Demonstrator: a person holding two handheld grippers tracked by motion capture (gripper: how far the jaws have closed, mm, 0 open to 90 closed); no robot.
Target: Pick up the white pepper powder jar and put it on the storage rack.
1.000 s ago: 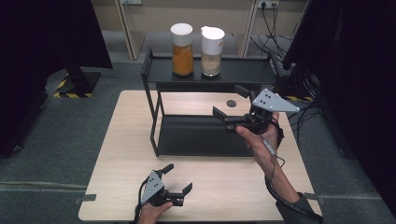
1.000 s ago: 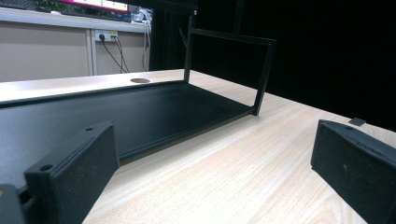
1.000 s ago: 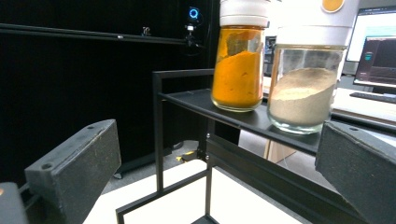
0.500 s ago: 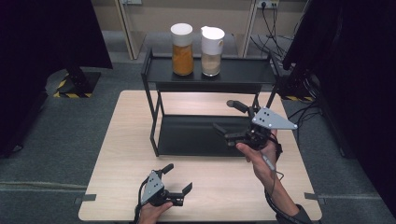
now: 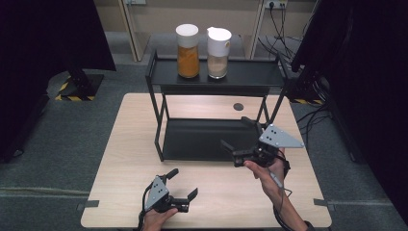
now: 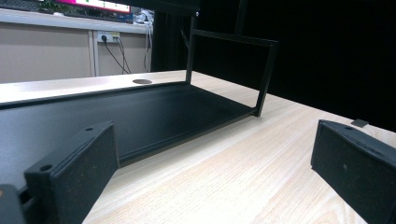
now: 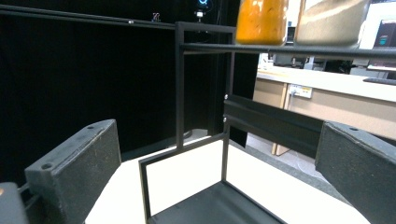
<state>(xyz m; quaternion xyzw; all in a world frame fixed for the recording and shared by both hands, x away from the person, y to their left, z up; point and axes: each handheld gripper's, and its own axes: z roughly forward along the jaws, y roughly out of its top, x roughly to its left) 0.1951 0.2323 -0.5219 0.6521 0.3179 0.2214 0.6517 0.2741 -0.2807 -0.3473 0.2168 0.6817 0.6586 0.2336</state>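
We are in what looks like a lab or test room. Black curtains [image 5: 356, 72] hang on both sides of a lone wooden table [image 5: 130, 144] on grey carpet; yellow-black hazard tape [image 5: 65, 91] marks a stand's foot, loose cables [image 5: 284, 29] run to wall sockets [image 5: 272, 5], and monitors [image 7: 385, 35] sit on a bench.

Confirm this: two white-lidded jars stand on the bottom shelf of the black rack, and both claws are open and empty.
Not quite. The orange jar and the pale jar stand on the top shelf of the black rack, as the high view shows; its bottom shelf holds nothing. The rest holds: the left claw and the right claw are both open and empty.
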